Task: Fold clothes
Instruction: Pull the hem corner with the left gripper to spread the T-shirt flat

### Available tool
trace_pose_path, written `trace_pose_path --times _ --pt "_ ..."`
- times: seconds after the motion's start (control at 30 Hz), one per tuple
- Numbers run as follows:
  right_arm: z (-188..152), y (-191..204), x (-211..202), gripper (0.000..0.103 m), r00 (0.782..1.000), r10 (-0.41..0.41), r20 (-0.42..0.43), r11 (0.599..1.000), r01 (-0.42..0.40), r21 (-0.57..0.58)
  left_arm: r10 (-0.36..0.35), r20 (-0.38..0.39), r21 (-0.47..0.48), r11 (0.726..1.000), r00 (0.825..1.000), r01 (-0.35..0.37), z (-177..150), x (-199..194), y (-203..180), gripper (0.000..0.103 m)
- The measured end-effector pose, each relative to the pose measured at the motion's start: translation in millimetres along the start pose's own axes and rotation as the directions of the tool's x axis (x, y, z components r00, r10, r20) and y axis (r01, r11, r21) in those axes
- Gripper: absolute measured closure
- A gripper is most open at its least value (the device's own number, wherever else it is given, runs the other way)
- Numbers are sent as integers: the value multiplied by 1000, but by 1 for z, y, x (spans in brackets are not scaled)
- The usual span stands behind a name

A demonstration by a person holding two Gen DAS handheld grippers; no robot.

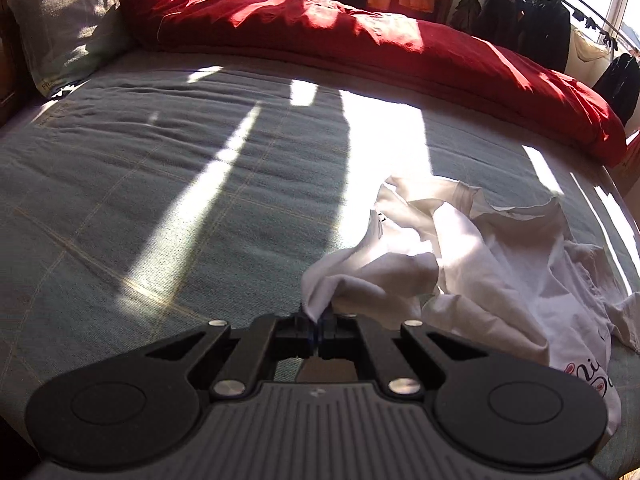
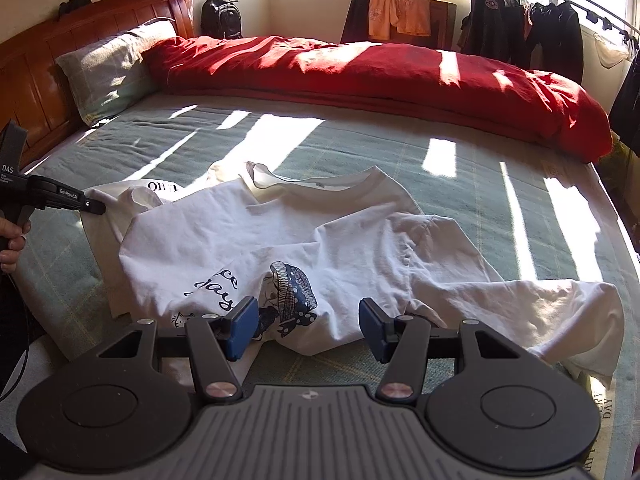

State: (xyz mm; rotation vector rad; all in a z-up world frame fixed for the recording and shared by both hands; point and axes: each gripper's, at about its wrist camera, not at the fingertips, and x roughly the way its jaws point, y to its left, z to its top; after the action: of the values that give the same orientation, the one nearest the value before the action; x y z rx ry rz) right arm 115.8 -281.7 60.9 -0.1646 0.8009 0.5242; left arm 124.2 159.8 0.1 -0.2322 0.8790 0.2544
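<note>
A white T-shirt (image 2: 304, 240) with a blue printed figure and dark lettering lies crumpled on the grey-green bedspread (image 2: 440, 168). My left gripper (image 1: 319, 322) is shut on a bunched edge of the T-shirt (image 1: 472, 264), lifting the cloth off the bed. In the right wrist view the left gripper (image 2: 94, 207) comes in from the left edge, held by a hand, its tip at the shirt's left side. My right gripper (image 2: 308, 330) stands open just above the shirt's near hem. Its blue pads (image 2: 242, 330) are wide apart and touch nothing.
A red duvet (image 2: 380, 76) is rolled along the bed's far side. A grey pillow (image 2: 108, 72) leans on the wooden headboard (image 2: 36, 76) at the left. A backpack (image 2: 221, 16), hanging dark clothes (image 2: 520, 28) and windows stand behind the bed. The bedspread (image 1: 160, 184) stretches left of the shirt.
</note>
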Motion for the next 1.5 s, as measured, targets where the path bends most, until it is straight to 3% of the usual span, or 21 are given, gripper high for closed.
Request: trace_pose_path --times 0.43,0.9,1.1,1.23,1.37,1.5 --pt "5 3 8 43 1000 -12 -26 1000 12 -4 197 3 -28 980 980 -197 54 28 65 103" --pt "6 5 31 43 996 -34 -85 999 35 6 327 -42 -80 941 944 -330 82 72 116 103" --pt "8 11 40 43 994 -31 -105 1000 31 2 281 -75 -113 951 957 -288 85 80 136 90" --pt "9 16 46 41 993 -26 -117 1000 25 -7 265 -72 -151 950 962 -273 83 73 150 68" --pt "11 23 50 41 992 -16 -123 1000 14 -20 220 -72 -193 954 973 -230 84 64 162 65" --pt "13 28 50 41 993 -8 -120 1000 5 -28 88 -76 -255 961 993 -105 87 53 172 63"
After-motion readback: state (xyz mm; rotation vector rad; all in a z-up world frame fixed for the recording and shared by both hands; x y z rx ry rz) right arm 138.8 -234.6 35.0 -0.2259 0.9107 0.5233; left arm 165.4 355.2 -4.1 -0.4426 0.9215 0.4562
